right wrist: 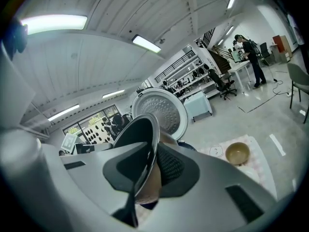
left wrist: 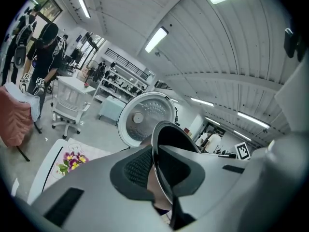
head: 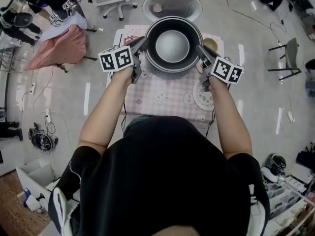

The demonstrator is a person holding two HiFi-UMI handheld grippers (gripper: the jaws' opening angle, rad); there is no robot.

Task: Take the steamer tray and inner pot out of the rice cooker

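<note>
The inner pot [head: 172,45], dark-rimmed with a grey inside, hangs above the table between both grippers. My left gripper [head: 142,44] is shut on the pot's left rim, and my right gripper [head: 201,51] is shut on its right rim. In the left gripper view the thin pot rim [left wrist: 162,175] is pinched between the pads of my left gripper [left wrist: 154,170]. The right gripper view shows the same pot rim [right wrist: 147,158] clamped by my right gripper [right wrist: 150,170]. The white perforated steamer tray [head: 202,96] lies on the table at the right. The cooker's body is hidden under the pot.
The cooker's round lid [head: 172,4] stands open behind the pot, and shows as the lid [left wrist: 145,117] and the lid [right wrist: 164,111] in both gripper views. A small tan bowl [head: 210,44] [right wrist: 237,153] sits on the chequered tablecloth [head: 162,95]. Chairs and people stand around on the floor.
</note>
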